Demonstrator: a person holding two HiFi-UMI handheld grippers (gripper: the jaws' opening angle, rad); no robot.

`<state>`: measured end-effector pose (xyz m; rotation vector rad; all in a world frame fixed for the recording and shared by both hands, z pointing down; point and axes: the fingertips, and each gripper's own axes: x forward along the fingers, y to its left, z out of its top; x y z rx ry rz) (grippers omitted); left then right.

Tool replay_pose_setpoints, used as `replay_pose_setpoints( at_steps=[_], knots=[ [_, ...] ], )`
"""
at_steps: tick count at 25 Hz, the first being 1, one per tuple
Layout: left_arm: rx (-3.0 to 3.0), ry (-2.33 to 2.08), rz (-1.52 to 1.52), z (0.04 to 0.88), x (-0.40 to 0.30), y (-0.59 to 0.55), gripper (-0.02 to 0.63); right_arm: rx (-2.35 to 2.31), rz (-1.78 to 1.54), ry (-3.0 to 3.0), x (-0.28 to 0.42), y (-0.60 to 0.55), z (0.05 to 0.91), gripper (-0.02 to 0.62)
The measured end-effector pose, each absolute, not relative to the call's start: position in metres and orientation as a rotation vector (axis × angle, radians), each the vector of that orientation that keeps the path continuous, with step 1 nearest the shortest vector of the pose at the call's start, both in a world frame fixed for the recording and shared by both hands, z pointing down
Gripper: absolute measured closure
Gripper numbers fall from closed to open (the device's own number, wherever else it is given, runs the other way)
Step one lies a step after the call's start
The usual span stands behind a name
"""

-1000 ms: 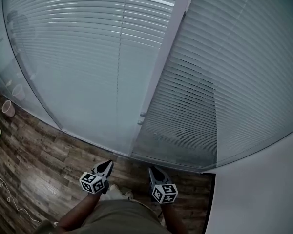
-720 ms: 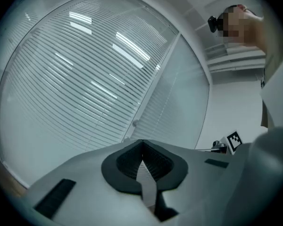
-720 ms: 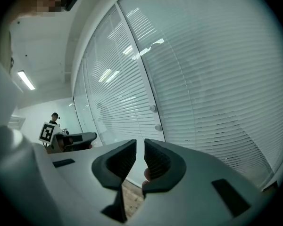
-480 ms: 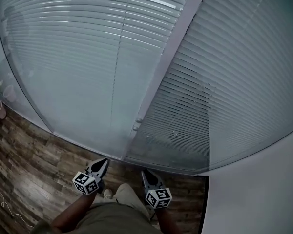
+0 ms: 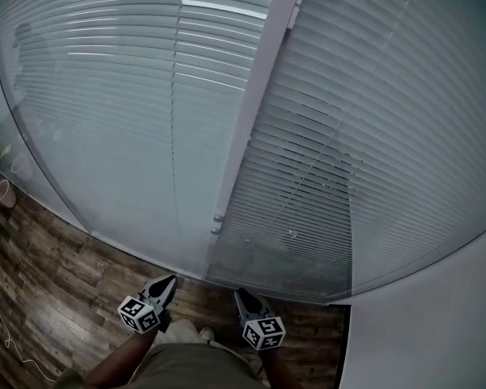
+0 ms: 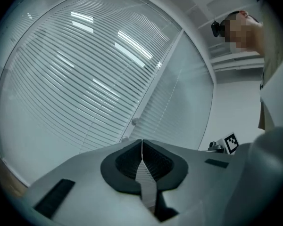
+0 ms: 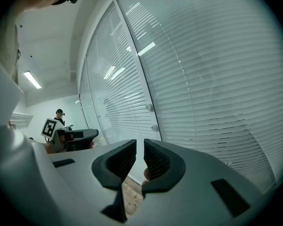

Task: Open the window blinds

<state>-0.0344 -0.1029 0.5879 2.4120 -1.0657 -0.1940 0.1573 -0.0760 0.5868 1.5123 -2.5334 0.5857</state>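
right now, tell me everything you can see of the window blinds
The window blinds are pale horizontal slats, seemingly behind glass that shows bright reflections, in two panels split by a white post. The slats look tilted shut and lowered to the bottom. Two small round knobs sit low on the post. Nothing touches them.

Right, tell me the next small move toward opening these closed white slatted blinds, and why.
Probably lift the right gripper toward the two small round knobs on the white frame post. The white slatted blinds are closed, those knobs look like the only control in view, and that gripper's jaws stand slightly apart, empty.
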Motion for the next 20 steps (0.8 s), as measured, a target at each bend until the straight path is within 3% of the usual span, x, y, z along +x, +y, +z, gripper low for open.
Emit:
replay_pose_setpoints(
  at_steps=[11, 20],
  knots=[
    [2.377, -1.095, -0.191, 0.614, -0.039, -0.117, 0.591, 1.552, 0.585, -2.495, 0.165, -0.091, 0.607, 0.542],
    [2.52, -1.009, -0.133, 0.607, -0.071, -0.166, 0.591, 1.601, 0.549, -2.527, 0.117, -0.137, 0.595, 0.542]
  ],
)
